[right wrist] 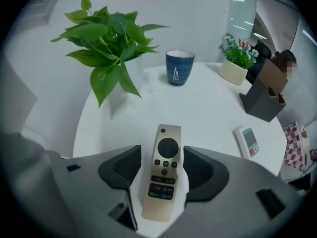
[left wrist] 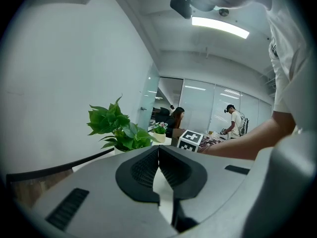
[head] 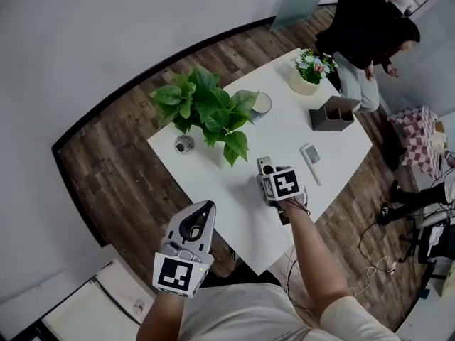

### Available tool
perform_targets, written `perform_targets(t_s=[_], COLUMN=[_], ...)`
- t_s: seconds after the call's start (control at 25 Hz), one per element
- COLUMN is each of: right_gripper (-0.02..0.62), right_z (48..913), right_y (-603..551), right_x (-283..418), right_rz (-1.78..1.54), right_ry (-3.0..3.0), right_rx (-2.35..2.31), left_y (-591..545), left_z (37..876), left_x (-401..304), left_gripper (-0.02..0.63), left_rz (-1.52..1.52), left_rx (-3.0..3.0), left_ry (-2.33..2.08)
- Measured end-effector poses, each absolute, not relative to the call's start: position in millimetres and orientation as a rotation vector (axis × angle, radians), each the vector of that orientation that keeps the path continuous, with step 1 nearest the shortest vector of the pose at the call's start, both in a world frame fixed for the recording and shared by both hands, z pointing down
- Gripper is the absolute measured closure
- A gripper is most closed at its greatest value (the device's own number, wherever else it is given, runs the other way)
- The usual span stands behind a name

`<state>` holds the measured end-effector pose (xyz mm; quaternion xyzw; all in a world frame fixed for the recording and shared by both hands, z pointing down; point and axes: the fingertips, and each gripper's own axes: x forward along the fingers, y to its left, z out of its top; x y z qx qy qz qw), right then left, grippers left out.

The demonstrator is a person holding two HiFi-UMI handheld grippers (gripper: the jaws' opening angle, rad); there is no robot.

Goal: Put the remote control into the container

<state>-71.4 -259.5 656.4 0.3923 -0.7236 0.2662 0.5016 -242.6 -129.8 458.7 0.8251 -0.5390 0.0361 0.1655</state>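
A gold remote control (right wrist: pixel 163 170) lies on the white table (head: pixel 234 197), pointing away from me. My right gripper (right wrist: pixel 161 155) stands open around it, one pad on each side with a thin gap to the remote. In the head view the right gripper (head: pixel 267 173) covers most of the gold remote (head: pixel 265 165). A grey open-topped container (head: pixel 332 112) stands at the far right of the table, well beyond the gripper; it appears as the grey container (right wrist: pixel 262 95) in the right gripper view. My left gripper (head: pixel 202 210) hangs shut and empty off the table's near left edge.
A white remote (head: pixel 311 156) lies to the right of my right gripper. A leafy plant (head: pixel 206 109), a blue cup (head: pixel 261 104), a small glass (head: pixel 184 145) and a flower pot (head: pixel 307 73) stand along the far side. A person (head: pixel 370 34) stands beyond the table.
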Motion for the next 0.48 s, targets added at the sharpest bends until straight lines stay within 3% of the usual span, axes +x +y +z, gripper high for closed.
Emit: perform_targets(t_s=[0.28, 0.48], right_gripper=[0.345, 0.383], right_z=[683.5, 682.1], right_y=[-260.4, -259.2], right_x=[-66.4, -70.5], right_rz=[0.692, 0.712], right_ry=[-1.654, -1.695], right_rx=[0.945, 0.930], left_y=[-138.3, -141.9], left_z=[461.8, 456.8], left_x=[-256.0, -250.8], left_gripper=[0.597, 0.597], left_rz=[0.093, 0.081], left_rx=[2.363, 2.378], left_ry=[-1.562, -1.542])
